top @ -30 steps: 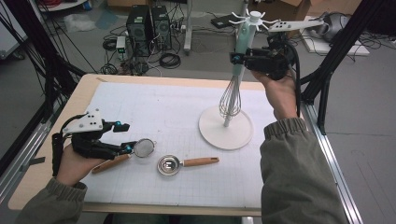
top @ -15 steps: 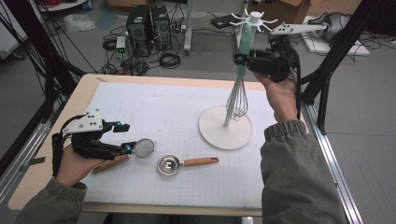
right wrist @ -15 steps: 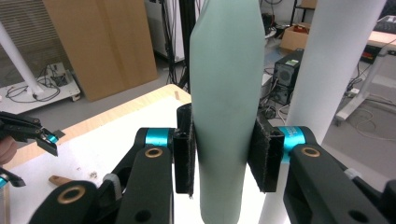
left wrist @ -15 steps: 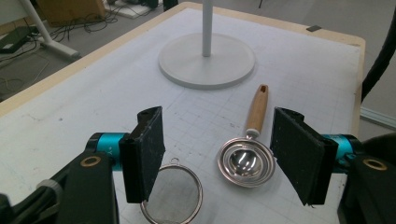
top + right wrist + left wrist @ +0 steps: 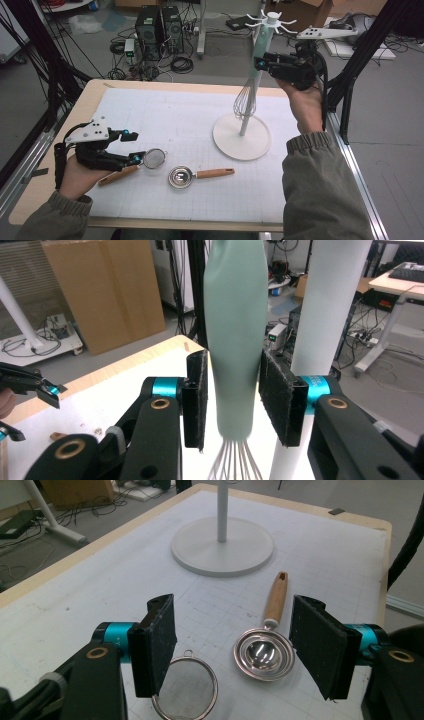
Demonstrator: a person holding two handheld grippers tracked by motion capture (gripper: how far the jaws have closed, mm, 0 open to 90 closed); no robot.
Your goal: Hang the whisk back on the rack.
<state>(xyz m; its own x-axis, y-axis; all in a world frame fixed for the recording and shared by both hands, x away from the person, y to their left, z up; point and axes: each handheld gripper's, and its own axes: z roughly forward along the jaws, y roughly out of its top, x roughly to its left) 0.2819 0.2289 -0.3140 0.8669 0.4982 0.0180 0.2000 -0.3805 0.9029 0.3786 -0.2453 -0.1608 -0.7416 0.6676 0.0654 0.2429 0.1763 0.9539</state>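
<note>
A whisk with a pale green handle (image 5: 235,340) and wire loops (image 5: 244,102) hangs upright beside the pole of a white hook stand (image 5: 241,137). My right gripper (image 5: 261,64) holds the handle high up. Its jaws have just been opening, and the pads (image 5: 195,395) still touch the handle's sides. At the front left my left gripper (image 5: 131,147) stands open, low over the mat. A small mesh strainer (image 5: 190,690) with a wooden handle (image 5: 117,176) lies under its jaws. A steel scoop (image 5: 262,652) with a wooden handle lies just to the right.
A white grid mat (image 5: 175,115) covers the wooden table (image 5: 60,165). The stand's round base (image 5: 222,547) sits at the back right of the mat. Black frame posts (image 5: 350,75) rise at the table's right side. Computers and cables lie on the floor beyond.
The right hand and the whisk have shifted slightly beside the stand's pole. The left hand and the utensils on the mat have kept still.
</note>
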